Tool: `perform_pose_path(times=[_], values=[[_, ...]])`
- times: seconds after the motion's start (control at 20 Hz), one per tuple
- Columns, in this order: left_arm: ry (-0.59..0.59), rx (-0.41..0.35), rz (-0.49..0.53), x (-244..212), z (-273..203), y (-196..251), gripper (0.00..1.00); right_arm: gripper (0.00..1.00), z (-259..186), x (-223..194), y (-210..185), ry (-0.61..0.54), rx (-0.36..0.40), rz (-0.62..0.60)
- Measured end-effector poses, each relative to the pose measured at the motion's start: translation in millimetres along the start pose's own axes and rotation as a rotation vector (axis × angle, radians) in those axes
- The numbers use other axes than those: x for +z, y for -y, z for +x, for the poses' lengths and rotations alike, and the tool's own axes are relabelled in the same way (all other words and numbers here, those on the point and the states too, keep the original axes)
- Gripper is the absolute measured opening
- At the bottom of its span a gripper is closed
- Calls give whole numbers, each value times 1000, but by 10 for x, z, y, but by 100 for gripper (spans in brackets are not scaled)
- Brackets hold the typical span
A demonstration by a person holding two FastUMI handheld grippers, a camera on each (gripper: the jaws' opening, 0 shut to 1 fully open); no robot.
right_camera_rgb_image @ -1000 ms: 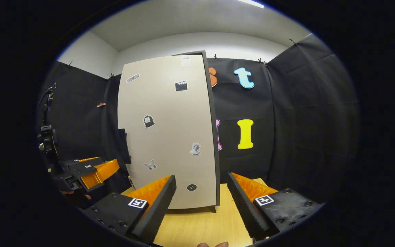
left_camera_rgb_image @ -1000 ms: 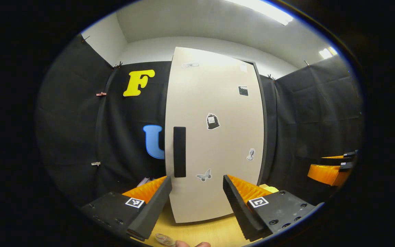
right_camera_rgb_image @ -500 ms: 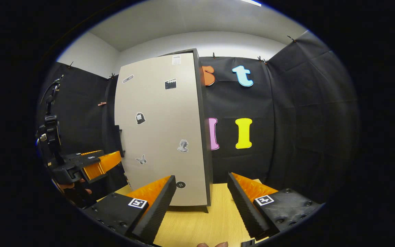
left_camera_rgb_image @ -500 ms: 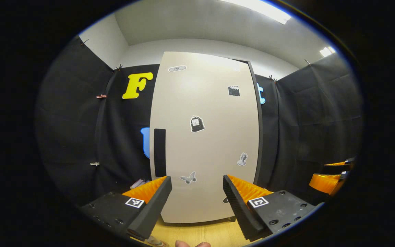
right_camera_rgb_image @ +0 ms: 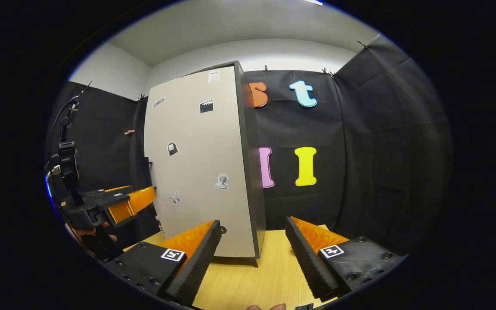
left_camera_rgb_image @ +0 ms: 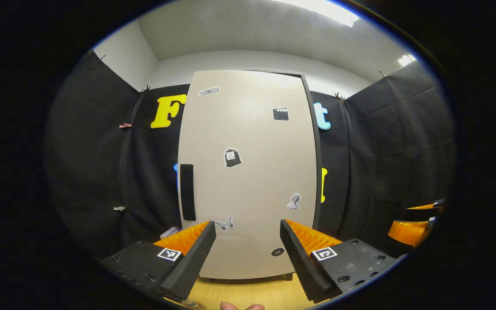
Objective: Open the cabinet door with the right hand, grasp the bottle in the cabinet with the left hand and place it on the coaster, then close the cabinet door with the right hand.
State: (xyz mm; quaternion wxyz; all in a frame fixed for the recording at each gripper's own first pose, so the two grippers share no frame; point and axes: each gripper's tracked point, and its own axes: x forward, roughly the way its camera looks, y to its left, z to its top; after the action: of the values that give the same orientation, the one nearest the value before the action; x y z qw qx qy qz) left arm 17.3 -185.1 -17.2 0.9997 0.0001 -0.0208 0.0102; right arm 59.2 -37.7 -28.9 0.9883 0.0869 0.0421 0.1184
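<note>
A cabinet (left_camera_rgb_image: 248, 172) stands upright on a table (right_camera_rgb_image: 239, 280) against the booth's back wall, its door (right_camera_rgb_image: 196, 163) shut, with a handle (left_camera_rgb_image: 187, 191) at the door's left edge. The left gripper (left_camera_rgb_image: 248, 241) hangs directly before the door, jaws apart and empty. The right gripper (right_camera_rgb_image: 252, 245) sits to its right, before the cabinet's right corner, its 2 fingers likewise spread over the table.

One cabinet (left_camera_rgb_image: 248, 172) stands on one table (right_camera_rgb_image: 248, 284); its door carries one handle (left_camera_rgb_image: 187, 191) and seven stickers.
</note>
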Motion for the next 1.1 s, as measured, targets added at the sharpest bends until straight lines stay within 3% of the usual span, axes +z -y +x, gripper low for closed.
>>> perform_pose_path(times=[0.4,1.1], values=[[-20,-5,10,-70,-57,165,95,97,-81,-24,204,-6,-16,22],[-30,0,17,-88,-52,221,95,97,-71,-49,196,-1,-10,15]])
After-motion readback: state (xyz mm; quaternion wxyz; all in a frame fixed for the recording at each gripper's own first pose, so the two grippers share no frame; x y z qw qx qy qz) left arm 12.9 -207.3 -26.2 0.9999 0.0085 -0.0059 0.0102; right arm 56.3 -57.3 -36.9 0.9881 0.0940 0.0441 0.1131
